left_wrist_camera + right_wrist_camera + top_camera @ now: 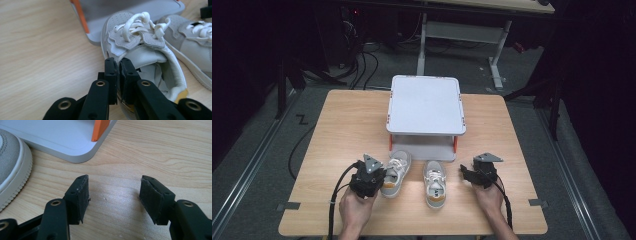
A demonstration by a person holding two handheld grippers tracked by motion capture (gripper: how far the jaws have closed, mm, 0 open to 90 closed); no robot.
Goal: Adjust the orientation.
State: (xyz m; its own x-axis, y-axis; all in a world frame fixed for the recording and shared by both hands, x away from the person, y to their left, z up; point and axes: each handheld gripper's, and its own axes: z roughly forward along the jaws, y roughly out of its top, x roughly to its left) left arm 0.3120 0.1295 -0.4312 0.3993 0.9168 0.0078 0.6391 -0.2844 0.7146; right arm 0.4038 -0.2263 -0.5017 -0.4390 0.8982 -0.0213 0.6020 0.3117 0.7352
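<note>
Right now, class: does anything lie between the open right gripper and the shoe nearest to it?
Nothing visible does. The right gripper sits beside the right shoe with bare table between them. The left gripper is shut on the other shoe's collar.

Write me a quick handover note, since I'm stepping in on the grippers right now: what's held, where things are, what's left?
Left gripper: shut on the collar of the left shoe.
Right gripper: open, holding nothing, over bare table.
Right shoe lies on the table beside it.
Two-tier grey rack stands behind both shoes; its top is bare.
Done: one shoe gripped. Left, probably: racking both shoes.
</note>
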